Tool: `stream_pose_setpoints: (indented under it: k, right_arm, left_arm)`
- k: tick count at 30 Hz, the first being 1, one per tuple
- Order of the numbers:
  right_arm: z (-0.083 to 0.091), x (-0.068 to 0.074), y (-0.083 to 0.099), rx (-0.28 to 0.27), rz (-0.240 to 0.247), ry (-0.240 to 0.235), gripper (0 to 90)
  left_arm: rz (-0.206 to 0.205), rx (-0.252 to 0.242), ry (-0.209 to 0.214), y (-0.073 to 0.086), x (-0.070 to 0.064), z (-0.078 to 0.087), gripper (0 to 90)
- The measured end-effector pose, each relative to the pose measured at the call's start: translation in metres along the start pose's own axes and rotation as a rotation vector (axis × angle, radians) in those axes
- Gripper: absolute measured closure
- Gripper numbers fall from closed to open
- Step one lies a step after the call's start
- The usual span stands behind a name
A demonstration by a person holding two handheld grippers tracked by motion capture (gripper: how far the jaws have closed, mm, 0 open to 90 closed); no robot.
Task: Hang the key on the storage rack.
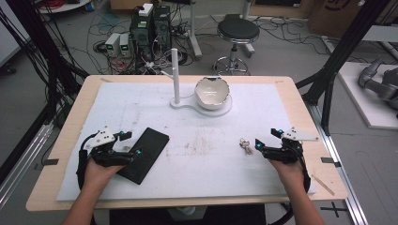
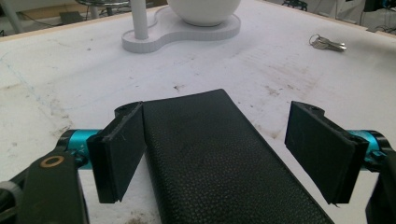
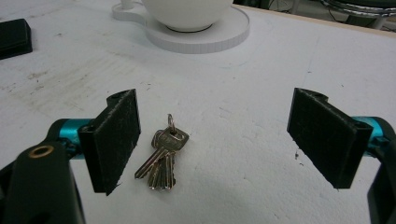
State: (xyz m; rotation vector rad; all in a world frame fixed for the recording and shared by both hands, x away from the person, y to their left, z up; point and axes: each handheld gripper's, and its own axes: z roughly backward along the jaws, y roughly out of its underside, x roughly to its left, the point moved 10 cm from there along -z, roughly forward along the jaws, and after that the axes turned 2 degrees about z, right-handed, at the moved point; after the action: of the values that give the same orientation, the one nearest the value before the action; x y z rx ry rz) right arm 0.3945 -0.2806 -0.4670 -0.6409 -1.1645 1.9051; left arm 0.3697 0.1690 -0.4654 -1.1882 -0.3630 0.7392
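High view puts your left gripper [image 1: 126, 143] at the near left of the white mat [image 1: 281, 108], hovering over the black leather wallet [image 1: 145, 152], which lies flat and slanted, its far end pointing up and to the right. Your right gripper [image 1: 264, 139] sits at the near right, with the bunch of keys [image 1: 244, 145] on the mat just off its tips, toward the table's middle.

In the left gripper view your jaws stand wide apart, holding nothing. The wallet [image 2: 219, 158] runs lengthwise between them. Its one long edge lies right against the left-hand pad [image 2: 122, 149], though you cannot tell whether they touch, while the right-hand pad [image 2: 322, 149] stands off with bare mat showing between it and the wallet.

In the right gripper view your jaws are likewise spread and empty. The keys [image 3: 162, 156] lie flat between them, well over toward the left-hand pad [image 3: 116, 137] and just beside it, not touching; the ring end points away from you and the blades point back toward your hand. The right-hand pad [image 3: 327, 135] is well apart from them.

Farther back on the mat, the white bowl [image 1: 212, 92] rests on a white stand [image 1: 187, 104] whose upright post [image 1: 175, 75] rises just to its left.
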Motion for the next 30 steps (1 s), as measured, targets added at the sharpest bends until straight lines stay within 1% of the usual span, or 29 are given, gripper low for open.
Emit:
stream_pose_setpoints:
  k: [2,6,8,10,12,14,16,18,19,21,24,25,26,28,30]
  right_arm:
    - [0.0,0.001,0.0,0.0,-0.005,-0.002,17.6]
    - [-0.002,0.001,0.0,-0.001,0.007,-0.002,17.6]
    - [-0.002,0.003,-0.001,-0.001,0.012,-0.012,17.7]
    - [-0.001,0.006,-0.001,0.011,0.02,-0.029,17.7]
    - [0.0,0.008,-0.004,0.0,0.021,-0.037,17.7]
    - [0.0,0.009,-0.003,-0.004,0.005,-0.042,17.7]
    - [-0.002,0.008,-0.003,-0.007,0.001,-0.041,17.7]
    - [-0.004,0.009,-0.004,-0.005,-0.002,-0.05,17.7]
    - [-0.01,0.009,-0.005,0.002,0.004,-0.049,18.2]
    - [-0.018,0.009,-0.005,0.021,0.013,-0.048,23.5]
    - [-0.03,0.01,-0.004,0.055,0.021,-0.046,27.4]
    - [-0.033,0.011,-0.004,0.059,0.016,-0.058,29.5]
    - [-0.033,0.011,-0.004,0.059,0.016,-0.058,29.5]
    - [-0.041,0.014,-0.006,0.072,-0.014,-0.078,35.3]
    - [-0.046,0.016,-0.003,0.099,-0.016,-0.091,39.7]
  left_arm:
    - [-0.002,0.001,0.001,0.0,0.0,-0.001,20.6]
    - [-0.006,0.007,-0.004,0.0,0.0,-0.002,20.6]
    - [-0.007,0.007,-0.005,0.0,-0.001,-0.002,20.6]
    - [-0.015,0.012,0.0,0.0,-0.003,-0.002,20.6]
    - [-0.017,0.008,0.001,0.0,-0.004,-0.002,20.7]
    - [-0.017,0.006,0.004,0.0,-0.004,-0.002,20.6]
    - [-0.012,0.005,0.005,0.0,-0.004,-0.002,20.6]
    - [-0.013,0.007,0.005,0.0,-0.004,-0.002,20.6]
    - [-0.015,0.008,0.007,0.001,-0.004,-0.002,20.6]
    - [-0.017,0.009,0.009,0.001,-0.006,-0.002,20.6]
    - [-0.017,0.012,0.005,0.002,-0.006,-0.001,20.6]
    - [-0.014,0.012,-0.006,0.003,-0.005,0.001,20.6]
    - [-0.014,0.012,-0.006,0.003,-0.005,0.001,20.7]
    - [-0.009,0.01,-0.017,0.003,-0.003,0.002,20.6]
    - [-0.007,0.013,-0.021,0.004,-0.002,0.003,20.7]
